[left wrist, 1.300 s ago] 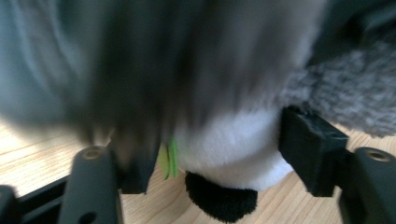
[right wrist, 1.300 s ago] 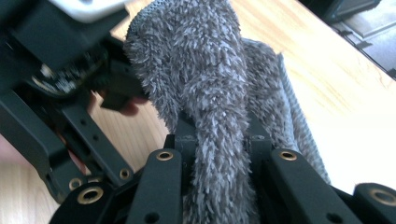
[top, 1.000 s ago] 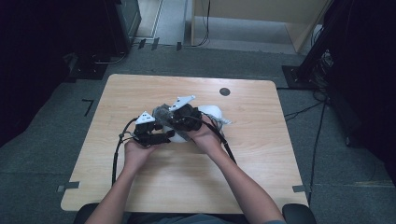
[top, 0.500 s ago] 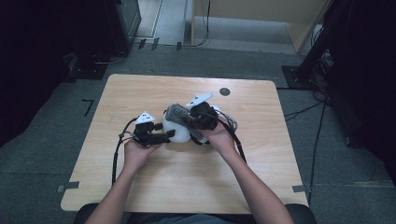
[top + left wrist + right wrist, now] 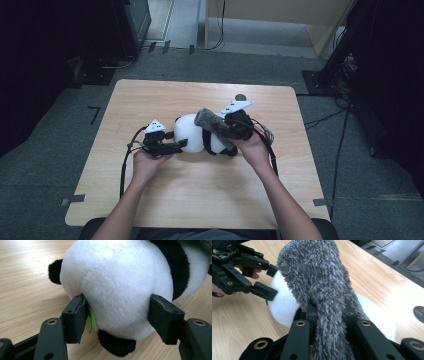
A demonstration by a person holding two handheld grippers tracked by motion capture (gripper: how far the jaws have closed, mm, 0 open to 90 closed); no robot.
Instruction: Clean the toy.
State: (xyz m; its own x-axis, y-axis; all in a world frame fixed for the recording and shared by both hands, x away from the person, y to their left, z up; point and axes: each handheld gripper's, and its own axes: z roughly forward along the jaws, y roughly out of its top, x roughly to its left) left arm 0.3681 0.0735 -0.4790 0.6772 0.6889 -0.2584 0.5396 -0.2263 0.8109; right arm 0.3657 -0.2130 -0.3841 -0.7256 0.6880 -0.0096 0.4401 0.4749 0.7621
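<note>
The round black-and-white plush panda toy (image 5: 196,134) lies on the pale wooden counter (image 5: 150,200), its long axis running roughly from one gripper across to the other; the left gripper (image 5: 117,312) has its fingers (image 5: 75,315) spread wide and pressed against the white rump on either side — bracing it more than pinching it. A small green fabric tag (image 5: 91,319) sticks out beside the near finger; any writing on it is too small to read. The right gripper (image 5: 327,315) is clamped on a shaggy grey microfibre sleeve-like cloth (image 5: 317,277), which reaches forward from those fingers and drapes over the top of the panda; the right hand (image 5: 252,149) looks nearer the next move, probably drawing the cloth further along the toy toward the left fingers.
</note>
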